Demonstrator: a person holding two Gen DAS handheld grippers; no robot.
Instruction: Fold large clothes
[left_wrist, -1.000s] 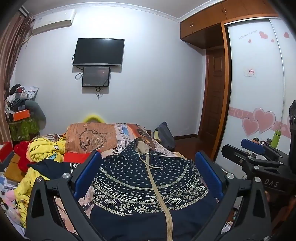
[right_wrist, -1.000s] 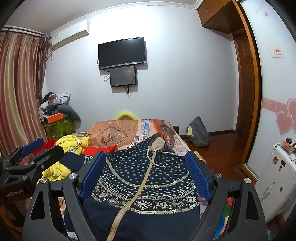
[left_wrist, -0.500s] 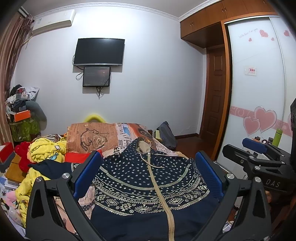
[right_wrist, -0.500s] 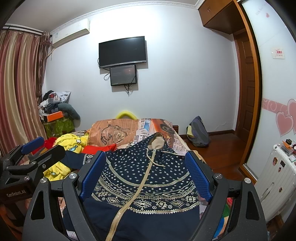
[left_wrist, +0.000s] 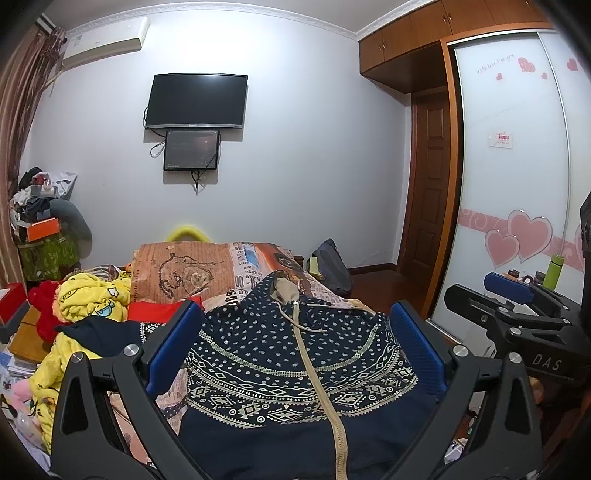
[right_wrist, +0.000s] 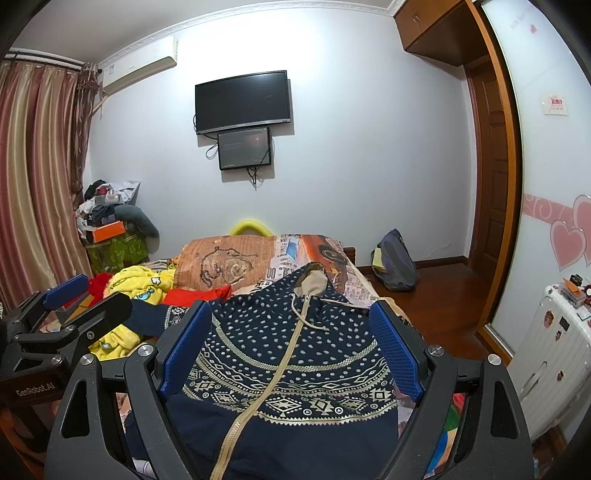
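Observation:
A navy zip hoodie (left_wrist: 295, 365) with white dots, gold patterned bands and a beige zipper lies face up on the bed, hood away from me; it also shows in the right wrist view (right_wrist: 288, 365). My left gripper (left_wrist: 295, 347) is open and empty above its chest. My right gripper (right_wrist: 291, 343) is open and empty above it too. The right gripper also shows at the right of the left wrist view (left_wrist: 517, 314). The left gripper also shows at the left of the right wrist view (right_wrist: 70, 314).
A yellow cartoon garment (left_wrist: 92, 299) and red clothes (right_wrist: 199, 295) are piled on the bed's left. A printed bedspread (left_wrist: 207, 266) covers the far end. A backpack (right_wrist: 395, 266) sits on the wood floor by the door. A white suitcase (right_wrist: 546, 354) stands at right.
Both grippers have tilted slightly, so the hoodie sits a little lower in each view. Both stay open and empty. The hoodie has not moved.

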